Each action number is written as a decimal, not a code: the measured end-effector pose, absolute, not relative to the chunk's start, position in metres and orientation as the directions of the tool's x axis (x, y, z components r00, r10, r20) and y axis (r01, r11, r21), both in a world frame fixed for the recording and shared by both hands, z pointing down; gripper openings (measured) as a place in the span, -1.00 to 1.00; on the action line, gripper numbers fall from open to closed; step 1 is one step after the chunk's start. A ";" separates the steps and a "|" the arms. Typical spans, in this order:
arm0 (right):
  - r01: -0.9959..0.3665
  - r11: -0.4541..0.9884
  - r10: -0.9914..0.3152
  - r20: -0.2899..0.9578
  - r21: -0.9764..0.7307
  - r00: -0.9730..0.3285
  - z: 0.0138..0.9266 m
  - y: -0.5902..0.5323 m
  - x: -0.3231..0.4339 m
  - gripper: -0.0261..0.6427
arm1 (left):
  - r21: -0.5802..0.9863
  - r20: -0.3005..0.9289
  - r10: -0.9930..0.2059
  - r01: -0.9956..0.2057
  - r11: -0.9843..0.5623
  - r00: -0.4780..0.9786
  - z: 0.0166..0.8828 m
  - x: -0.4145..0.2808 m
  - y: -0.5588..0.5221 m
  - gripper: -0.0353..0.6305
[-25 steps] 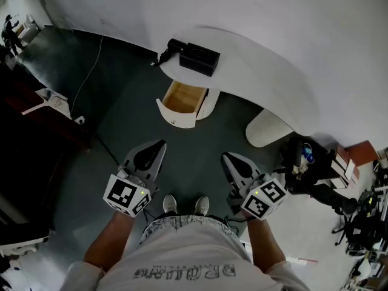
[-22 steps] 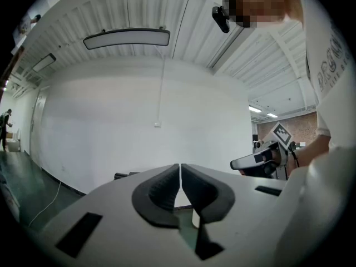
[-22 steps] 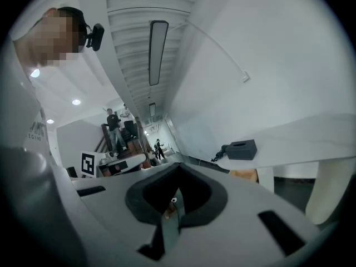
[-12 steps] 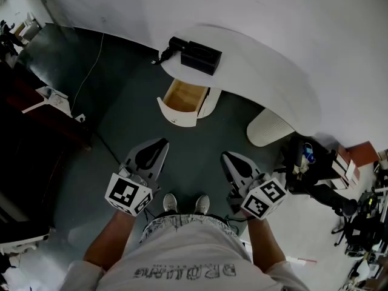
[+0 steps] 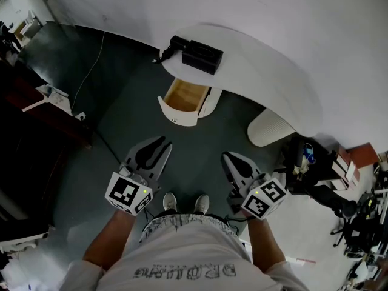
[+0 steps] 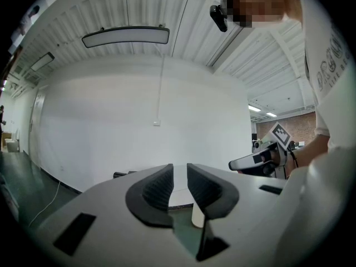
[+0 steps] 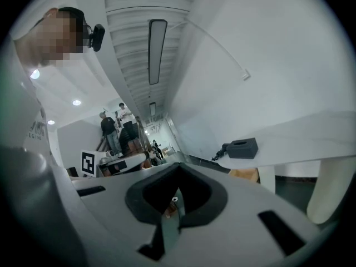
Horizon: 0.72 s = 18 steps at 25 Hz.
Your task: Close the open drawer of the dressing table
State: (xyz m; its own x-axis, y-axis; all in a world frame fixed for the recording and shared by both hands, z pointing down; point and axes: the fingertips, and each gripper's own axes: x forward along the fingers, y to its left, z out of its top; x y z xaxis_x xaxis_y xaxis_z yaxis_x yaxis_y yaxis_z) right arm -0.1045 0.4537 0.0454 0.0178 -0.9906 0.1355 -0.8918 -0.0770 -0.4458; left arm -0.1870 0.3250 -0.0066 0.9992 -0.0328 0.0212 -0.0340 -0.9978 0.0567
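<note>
**Dressing table** (image 5: 267, 59). White, with a curved tabletop, set against the pale wall on a dark floor. It stands ahead of the person and well apart from both grippers, so the approach is judged not yet begun.

**Ribbed white object** (image 5: 267, 128). Tucked under the right part of the tabletop. Whether it is a stool or a support cannot be told.

**Drawer** (image 5: 182, 102). The task's thing. It is pulled out toward the person from under the left end of the tabletop, and its white front panel faces the grippers. A bare wooden interior is exposed, and nothing is seen inside it. A push on the front panel is judged to be what closing calls for.

**Left gripper** (image 5: 162, 142). Held about level in front of the body and aimed roughly toward the drawer. Its jaws have just been opening and now stand a little apart, with nothing between them. This is possibly a readying for the approach.

**Right gripper** (image 5: 226, 156). Held beside the left at similar height. Its jaws are brought together and nothing is held.

**Black box** (image 5: 202, 57). Set on the tabletop above the drawer, with an opening in its top. Its contents are not visible.

**Black corded item** (image 5: 173, 44). Laid just beside the box at the tabletop's left end.

**Knob** (image 5: 174, 120). Small, set on the drawer's front panel.
</note>
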 end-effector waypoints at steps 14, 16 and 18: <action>-0.882 -0.070 -0.990 0.144 -0.467 0.003 0.055 0.463 -0.098 -0.90 | 0.063 0.047 -0.045 -0.048 -0.997 0.998 0.002 -0.180 0.334 -0.41; -0.882 -0.068 -0.990 0.142 -0.467 0.001 0.055 0.467 -0.096 -0.90 | 0.060 0.048 -0.051 -0.054 -0.997 0.998 0.002 -0.178 0.337 -0.38; -0.882 -0.066 -0.990 0.140 -0.466 0.000 0.055 0.470 -0.092 -0.90 | 0.058 0.049 -0.058 -0.061 -0.996 0.997 0.003 -0.176 0.339 -0.35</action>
